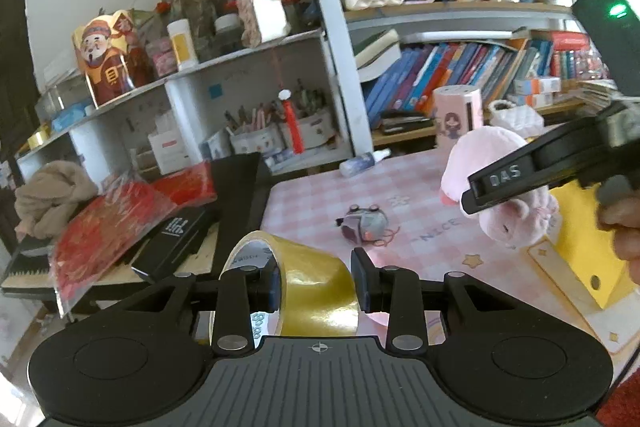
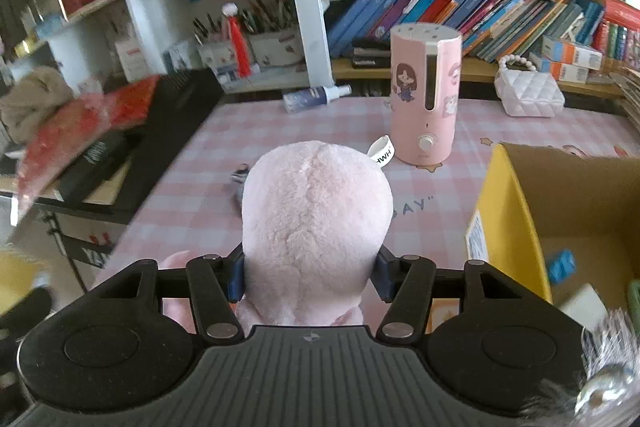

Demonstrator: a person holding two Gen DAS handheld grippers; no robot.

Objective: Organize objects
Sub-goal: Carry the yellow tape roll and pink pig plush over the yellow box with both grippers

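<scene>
My left gripper is shut on a gold roll of tape and holds it above the pink checked table. My right gripper is shut on a pink plush toy, held above the table; the toy also shows in the left wrist view, with the right gripper across it. A yellow cardboard box stands open at the right, with a few small items inside; it also shows in the left wrist view. A small grey toy lies on the table.
A pink humidifier, a spray bottle and a white quilted bag stand at the back of the table. Bookshelves rise behind. To the left are a black keyboard, red packets and a black box.
</scene>
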